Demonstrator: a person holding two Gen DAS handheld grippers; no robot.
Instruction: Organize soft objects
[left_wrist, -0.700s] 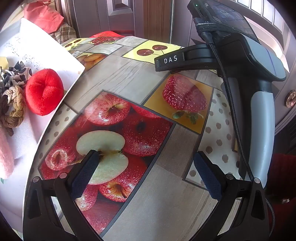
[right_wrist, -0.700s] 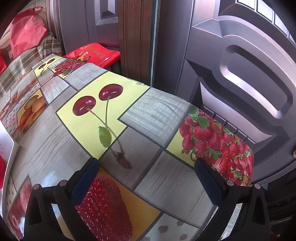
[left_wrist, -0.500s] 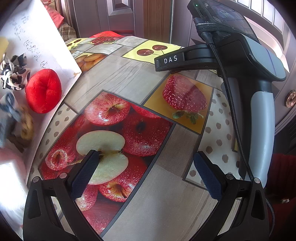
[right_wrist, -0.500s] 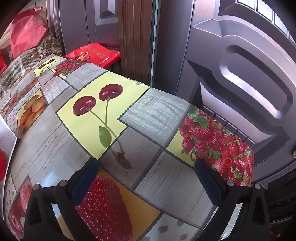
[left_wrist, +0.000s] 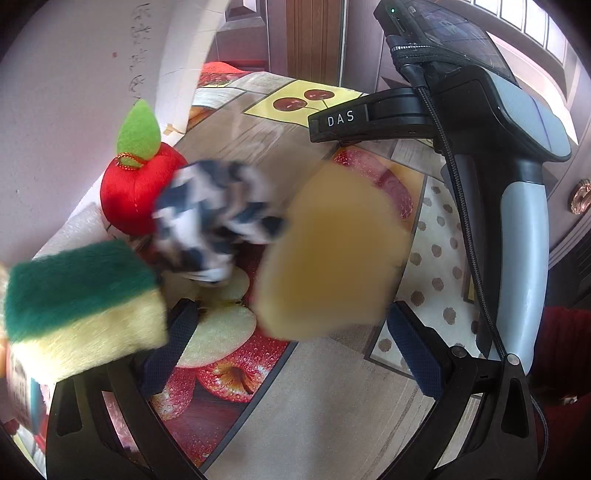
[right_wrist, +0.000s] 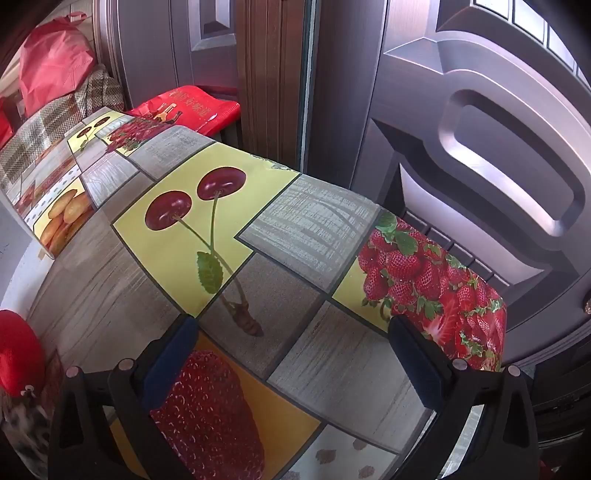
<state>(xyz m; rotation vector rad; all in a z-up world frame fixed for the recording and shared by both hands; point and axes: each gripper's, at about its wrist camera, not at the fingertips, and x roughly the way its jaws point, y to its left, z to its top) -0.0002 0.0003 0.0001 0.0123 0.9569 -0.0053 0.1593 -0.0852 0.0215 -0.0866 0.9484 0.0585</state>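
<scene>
Left claw (left_wrist: 291, 332): jaws spread wide, nothing pinched between the pads. It points steeply down at the desk (left_wrist: 332, 406), which carries a fruit-print cloth.

Soft objects, left wrist view, all motion-blurred except the apple:
- Red plush apple (left_wrist: 133, 192) with a green felt leaf, at upper left against a tilted white board (left_wrist: 74, 110).
- Black-and-white patterned fabric piece (left_wrist: 214, 221), just right of the apple and overlapping it.
- Pale yellow soft piece (left_wrist: 332, 254), between the two fingers in the picture; whether it touches the desk cannot be told.
- Green-and-yellow scouring sponge (left_wrist: 81, 306), at the left edge, overlapping the left finger.

Right claw (right_wrist: 291, 354): jaws spread wide, nothing between them. It hovers over the cherry and strawberry panels. The plush apple (right_wrist: 18, 350) shows at that view's left edge. The right claw's handle (left_wrist: 517, 221) appears at right in the left wrist view.
</scene>
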